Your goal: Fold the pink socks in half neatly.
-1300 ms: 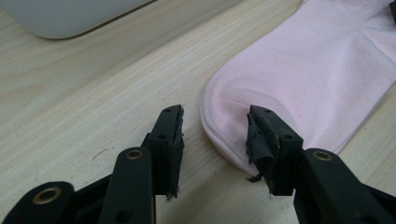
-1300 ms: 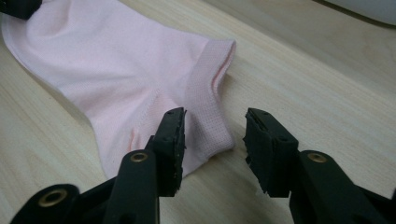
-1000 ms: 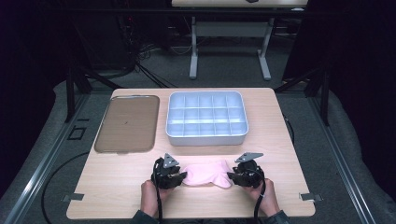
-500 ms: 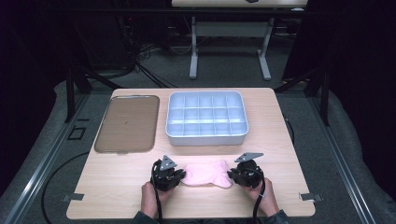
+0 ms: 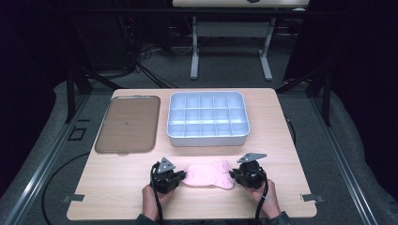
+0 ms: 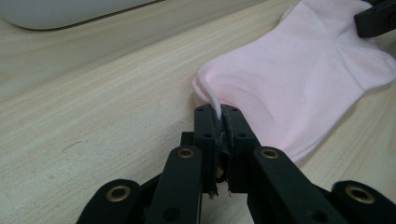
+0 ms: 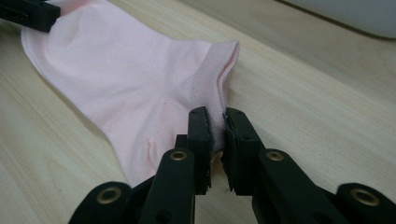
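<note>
While the pink sock (image 5: 208,174) is stretched flat between them, its long axis gripper to gripper, one end is pinched by the left gripper (image 6: 219,114), the cuff, seemingly, by the right gripper (image 7: 218,119), both having just closed.

Left gripper (image 5: 180,176) low, jaws pinched closed, right gripper (image 5: 233,175) likewise, facing inward

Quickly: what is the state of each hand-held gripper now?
Left hand-held gripper: jaws have just closed, shut on one end of the pink sock.
Right hand-held gripper: jaws have just closed, shut on the sock's other end.
</note>
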`<state>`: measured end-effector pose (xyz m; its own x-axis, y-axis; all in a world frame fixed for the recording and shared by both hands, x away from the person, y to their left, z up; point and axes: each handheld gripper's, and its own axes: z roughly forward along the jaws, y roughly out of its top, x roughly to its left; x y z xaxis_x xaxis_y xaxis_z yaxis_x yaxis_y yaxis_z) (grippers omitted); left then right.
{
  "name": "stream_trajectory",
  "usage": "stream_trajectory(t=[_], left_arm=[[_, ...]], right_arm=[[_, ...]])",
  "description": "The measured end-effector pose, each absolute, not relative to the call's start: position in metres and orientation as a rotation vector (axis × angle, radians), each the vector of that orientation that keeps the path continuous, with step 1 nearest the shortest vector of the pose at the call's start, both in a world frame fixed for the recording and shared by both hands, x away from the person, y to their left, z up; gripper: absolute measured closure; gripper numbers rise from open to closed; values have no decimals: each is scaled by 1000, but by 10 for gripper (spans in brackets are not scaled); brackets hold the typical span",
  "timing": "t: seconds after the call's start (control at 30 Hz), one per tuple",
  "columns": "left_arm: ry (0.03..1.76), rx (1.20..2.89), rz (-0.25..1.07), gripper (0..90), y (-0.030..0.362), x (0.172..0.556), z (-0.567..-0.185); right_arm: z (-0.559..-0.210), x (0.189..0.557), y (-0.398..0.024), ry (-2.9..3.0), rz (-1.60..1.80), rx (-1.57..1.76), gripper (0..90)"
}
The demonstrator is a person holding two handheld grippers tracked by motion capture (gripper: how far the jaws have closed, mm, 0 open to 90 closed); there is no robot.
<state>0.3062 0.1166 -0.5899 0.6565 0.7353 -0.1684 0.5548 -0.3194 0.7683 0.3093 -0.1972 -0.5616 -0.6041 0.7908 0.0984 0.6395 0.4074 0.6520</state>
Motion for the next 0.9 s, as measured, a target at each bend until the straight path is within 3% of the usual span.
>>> stream_trajectory(t=[0.33, 0.9], left_arm=[[1003, 2006, 258, 854, 119, 307, -590], [1020, 1991, 231, 854, 120, 308, -590]], right_arm=[[-542, 304, -174, 2453, 748, 1115, 814], [-518, 301, -142, 2532, 714, 960, 811]])
